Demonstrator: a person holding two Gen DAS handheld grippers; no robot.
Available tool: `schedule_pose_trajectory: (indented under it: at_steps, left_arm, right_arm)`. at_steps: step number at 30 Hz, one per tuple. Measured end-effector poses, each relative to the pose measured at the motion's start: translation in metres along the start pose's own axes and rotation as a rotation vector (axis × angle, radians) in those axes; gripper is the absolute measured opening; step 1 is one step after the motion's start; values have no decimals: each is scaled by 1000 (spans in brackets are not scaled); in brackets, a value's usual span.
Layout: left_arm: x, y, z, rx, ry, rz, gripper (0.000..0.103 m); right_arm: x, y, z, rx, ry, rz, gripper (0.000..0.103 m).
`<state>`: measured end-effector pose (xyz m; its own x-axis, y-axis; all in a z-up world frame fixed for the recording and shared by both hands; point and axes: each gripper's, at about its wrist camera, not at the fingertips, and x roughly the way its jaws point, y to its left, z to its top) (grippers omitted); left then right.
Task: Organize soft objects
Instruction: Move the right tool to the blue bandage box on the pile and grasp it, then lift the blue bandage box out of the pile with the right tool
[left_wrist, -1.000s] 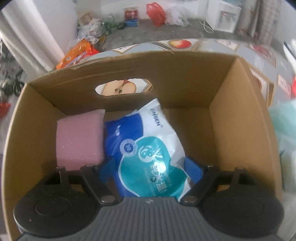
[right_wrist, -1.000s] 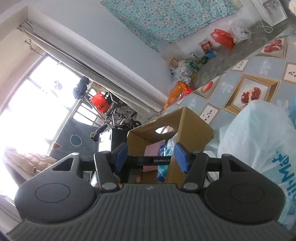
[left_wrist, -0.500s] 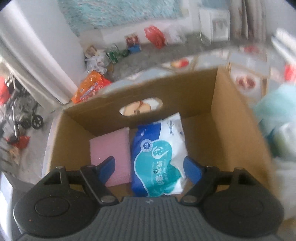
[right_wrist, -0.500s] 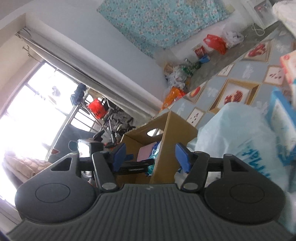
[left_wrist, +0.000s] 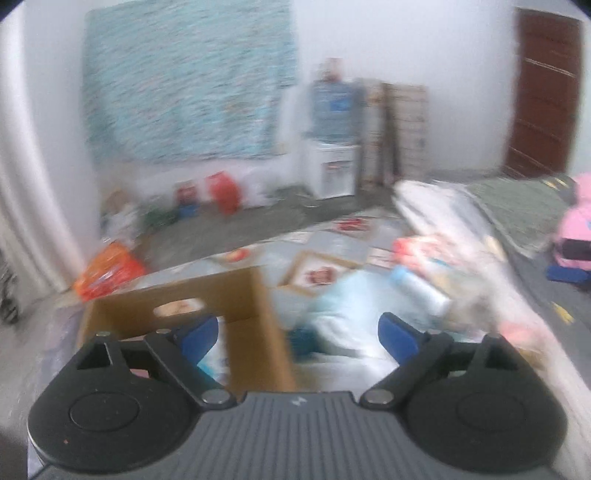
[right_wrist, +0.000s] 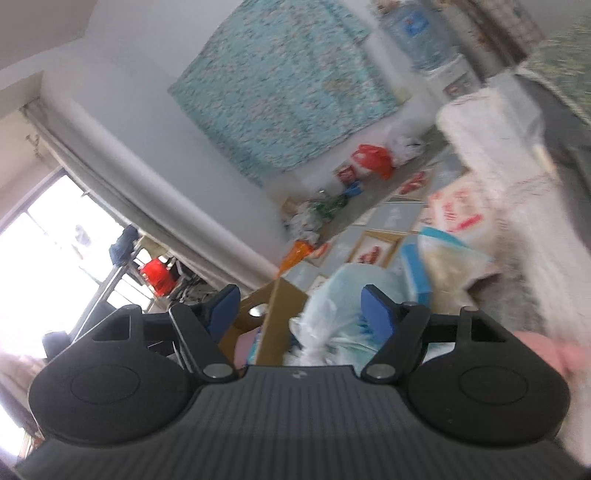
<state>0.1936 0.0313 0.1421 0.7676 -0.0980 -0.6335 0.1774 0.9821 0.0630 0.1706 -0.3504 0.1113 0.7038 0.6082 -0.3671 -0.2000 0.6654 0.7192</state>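
The left wrist view is motion-blurred. My left gripper (left_wrist: 297, 330) is open and empty, raised above the right wall of the cardboard box (left_wrist: 258, 314). A white and teal packet (left_wrist: 212, 363) shows inside the box behind the left finger. A pale blue plastic bag (left_wrist: 343, 306) lies on the floor right of the box. My right gripper (right_wrist: 299, 306) is open and empty, above the same pale blue bag (right_wrist: 332, 295), with the box (right_wrist: 275, 317) and a pink sponge (right_wrist: 242, 347) inside it to the left.
Soft packets are piled at the right: a red and white pack (right_wrist: 456, 214), a blue-edged pack (right_wrist: 448, 258) and white bedding (right_wrist: 498, 147). An orange bag (left_wrist: 109, 271) lies behind the box. A water dispenser (left_wrist: 332, 147) stands by the far wall. A pink toy (left_wrist: 576, 236) is at far right.
My left gripper has pulled up and back out of the box and swung right; the packet and sponge stay in the box. My right gripper has tilted and moved right, over the pale blue bag.
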Motion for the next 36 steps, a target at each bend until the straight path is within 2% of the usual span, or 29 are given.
schedule_pose_trajectory:
  at_steps: [4,8,13,16,19,23,26,36]
  left_arm:
    - [14,-50,-2,105,18,-58,95]
    - [39,-93,-2,195,33,-91,94]
    - [74,-141,-1,293,82,-107,93]
    - [102,-161,1,347,121,-93,86]
    - [128,-168,3,343,179,-98,76]
    - [162,-168,-1,328,254,-105,59]
    - [176,-163,-3,318,290,-104,49]
    - [194,-143,-4,259,354,-134,48]
  right_arm:
    - [-19,-19,-10,28,-8,-24,73]
    - [-19,-31,-15,53,-5,-44,73]
    - [9,-56,-6,98,33,-80,73]
    - [33,-74,1,139,65,-110,72]
    - [61,-86,7,160,116,-86,67]
    - [104,-84,22,114,167,-101,46]
    - [139,-79,29,37,211,-142,37]
    - [222,-78,23,-157,361,-348,36]
